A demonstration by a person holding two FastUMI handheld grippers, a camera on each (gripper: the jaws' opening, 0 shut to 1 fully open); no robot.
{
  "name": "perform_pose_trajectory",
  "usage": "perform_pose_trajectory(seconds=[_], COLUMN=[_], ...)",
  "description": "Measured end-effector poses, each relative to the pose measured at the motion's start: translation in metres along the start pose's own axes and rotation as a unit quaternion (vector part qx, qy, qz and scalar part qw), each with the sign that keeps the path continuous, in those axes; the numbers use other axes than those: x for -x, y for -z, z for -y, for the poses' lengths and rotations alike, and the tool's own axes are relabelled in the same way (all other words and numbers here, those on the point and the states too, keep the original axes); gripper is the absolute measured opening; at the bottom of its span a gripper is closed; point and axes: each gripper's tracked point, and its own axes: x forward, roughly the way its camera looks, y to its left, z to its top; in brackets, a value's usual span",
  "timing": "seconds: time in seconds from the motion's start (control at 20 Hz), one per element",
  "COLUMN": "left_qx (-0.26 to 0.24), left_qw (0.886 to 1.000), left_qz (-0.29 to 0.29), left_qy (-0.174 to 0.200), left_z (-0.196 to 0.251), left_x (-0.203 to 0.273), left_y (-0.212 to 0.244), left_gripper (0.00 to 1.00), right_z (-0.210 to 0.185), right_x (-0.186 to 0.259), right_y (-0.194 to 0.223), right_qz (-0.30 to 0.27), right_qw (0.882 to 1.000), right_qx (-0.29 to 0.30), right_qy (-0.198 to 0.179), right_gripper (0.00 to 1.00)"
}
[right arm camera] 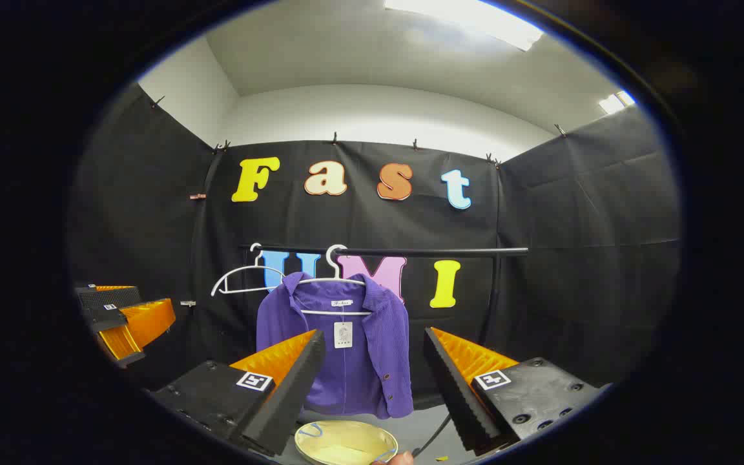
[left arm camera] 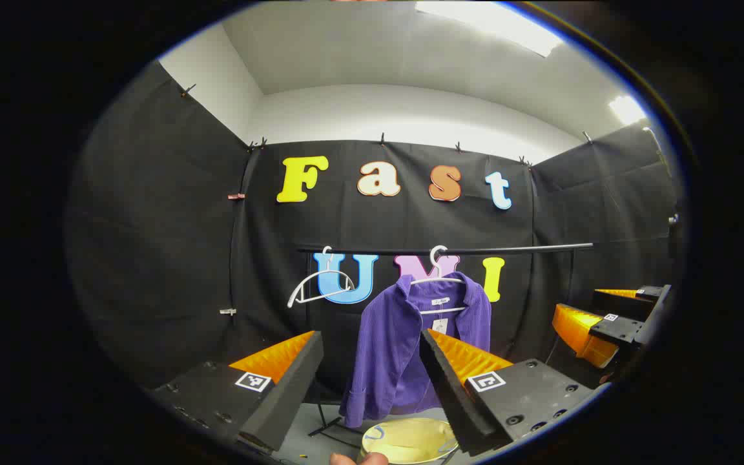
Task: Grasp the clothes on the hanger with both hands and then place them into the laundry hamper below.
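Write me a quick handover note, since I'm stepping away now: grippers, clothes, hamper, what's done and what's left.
Left gripper: open, holding nothing, short of the garment.
Right gripper: open, holding nothing.
Purple shirt: on its white hanger on the black rail; an empty hanger hangs beside it.
Laundry hamper: on the floor below the shirt.
Done: nothing.
Left: grasp with both, drop into hamper.

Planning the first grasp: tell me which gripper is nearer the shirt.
Left, marginally: the shirt looks slightly larger in its view. Both are open, short of it, not touching; the left gripper faces it from the left, the right gripper from the right.
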Motion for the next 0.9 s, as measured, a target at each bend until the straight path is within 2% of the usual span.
perform_pose_trajectory(seconds=[0.9], left_qx=[-0.009], left_qw=[1.0], left_qz=[-0.009], left_qy=[-0.006], left_z=[-0.01], left_x=[-0.011], left_y=[0.005], left_gripper=[0.94], right_z=[-0.004], right_x=[-0.007], right_y=[0.002], right_qz=[-0.002], right_qw=[1.0], right_qx=[-0.004], right_qy=[0.007], right_gripper=[0.96])
